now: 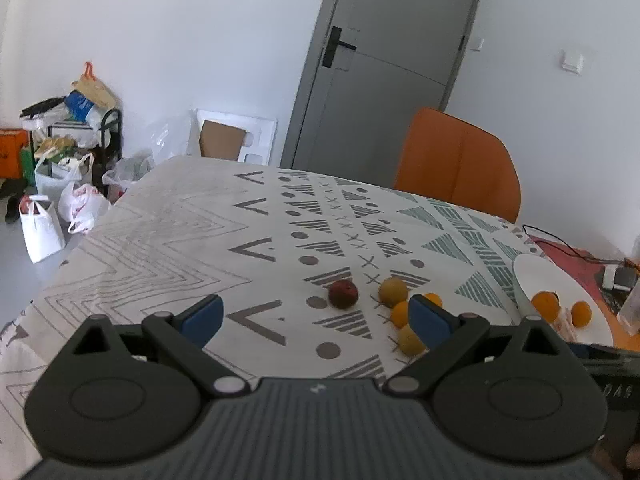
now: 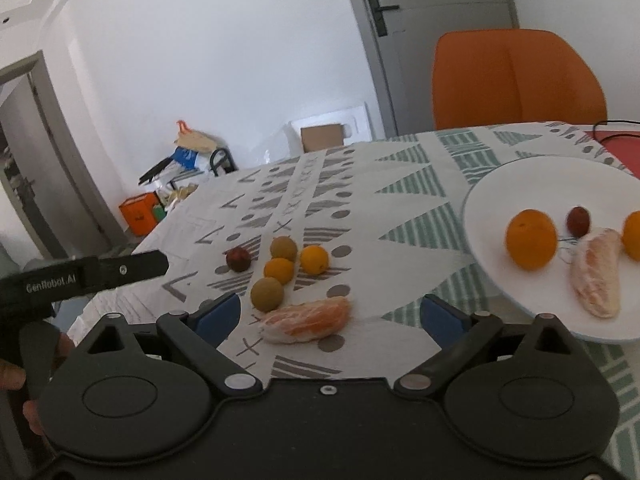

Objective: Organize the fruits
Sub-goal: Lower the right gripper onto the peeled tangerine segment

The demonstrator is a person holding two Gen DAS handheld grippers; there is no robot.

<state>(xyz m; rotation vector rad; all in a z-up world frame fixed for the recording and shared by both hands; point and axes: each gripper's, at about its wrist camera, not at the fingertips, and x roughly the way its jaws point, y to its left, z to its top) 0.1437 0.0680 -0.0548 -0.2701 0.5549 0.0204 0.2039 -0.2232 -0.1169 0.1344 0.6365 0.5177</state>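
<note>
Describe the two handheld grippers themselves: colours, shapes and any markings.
Both look alike. The left gripper and right gripper each have a matte black body with a ribbed centre, two round housings, black linkage arms with silver pivot pins, and blue fingertip pads. The right wrist view shows white "GenRobot.AI" lettering on the other unit's black side.

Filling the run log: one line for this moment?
left tool open, empty | right tool open, over peeled segment | plate partly filled | loose fruit on tablecloth
</note>
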